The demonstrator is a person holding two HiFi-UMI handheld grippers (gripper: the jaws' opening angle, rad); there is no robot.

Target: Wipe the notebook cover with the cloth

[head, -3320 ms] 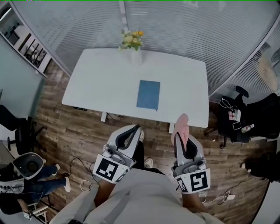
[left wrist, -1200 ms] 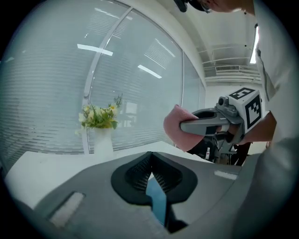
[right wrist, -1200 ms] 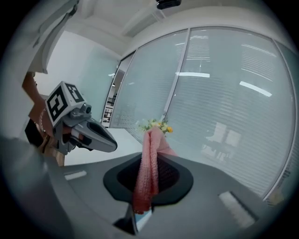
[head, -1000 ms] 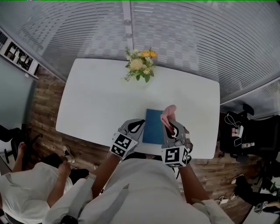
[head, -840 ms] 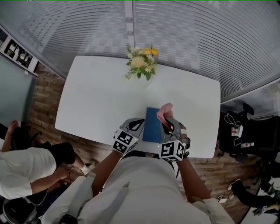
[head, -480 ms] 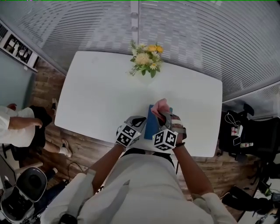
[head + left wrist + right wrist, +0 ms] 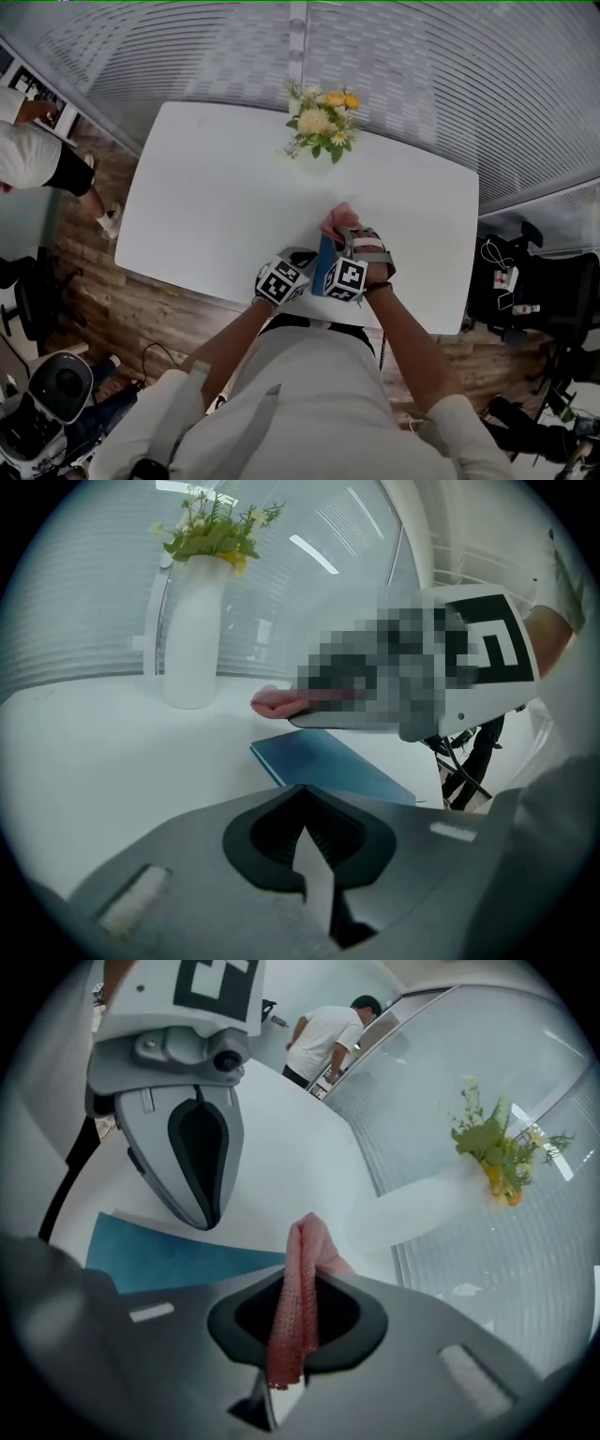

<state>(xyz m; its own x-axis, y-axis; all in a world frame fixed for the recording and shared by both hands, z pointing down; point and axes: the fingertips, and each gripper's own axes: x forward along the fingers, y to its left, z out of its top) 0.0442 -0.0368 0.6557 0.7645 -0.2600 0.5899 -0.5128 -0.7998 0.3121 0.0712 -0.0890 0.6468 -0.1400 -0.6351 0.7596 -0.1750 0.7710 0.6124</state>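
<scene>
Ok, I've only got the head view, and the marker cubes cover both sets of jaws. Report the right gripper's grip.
Observer: In its own view the right gripper has its jaws shut on the pink cloth, which sticks out past them.
Operator: Now check whether that cloth is on the notebook.
Observer: Apparently not. In the left gripper view its tip hangs past the blue notebook's far edge, and white table shows between them.
</scene>
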